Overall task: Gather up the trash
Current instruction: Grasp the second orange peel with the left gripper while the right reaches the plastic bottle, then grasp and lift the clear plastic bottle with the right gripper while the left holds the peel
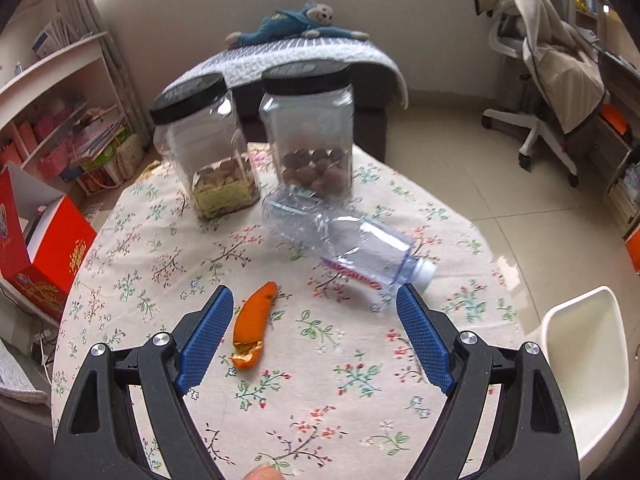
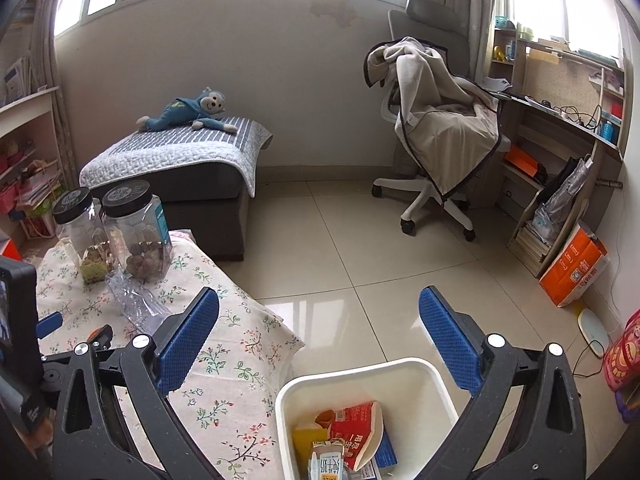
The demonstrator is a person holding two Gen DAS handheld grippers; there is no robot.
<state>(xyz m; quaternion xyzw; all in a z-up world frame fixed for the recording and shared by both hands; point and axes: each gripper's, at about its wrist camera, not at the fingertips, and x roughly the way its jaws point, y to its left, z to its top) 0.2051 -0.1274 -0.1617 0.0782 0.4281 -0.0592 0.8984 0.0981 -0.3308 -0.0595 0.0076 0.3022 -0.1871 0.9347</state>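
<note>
An orange peel [image 1: 253,325] lies on the floral tablecloth [image 1: 168,248], just inside my left gripper's left finger. An empty clear plastic bottle [image 1: 340,240] lies on its side beyond it, white cap pointing right; it also shows in the right wrist view [image 2: 134,300]. My left gripper [image 1: 314,300] is open and empty above the table. My right gripper [image 2: 320,304] is open and empty, hovering over a white bin [image 2: 416,376] beside the table. The bin holds a red carton [image 2: 356,428] and other packaging.
Two clear jars with black lids [image 1: 204,152] [image 1: 312,136] stand at the table's far side. A red box [image 1: 44,256] sits left of the table. A grey ottoman [image 2: 180,168] with a blue plush monkey, a draped office chair [image 2: 440,132] and a desk stand beyond.
</note>
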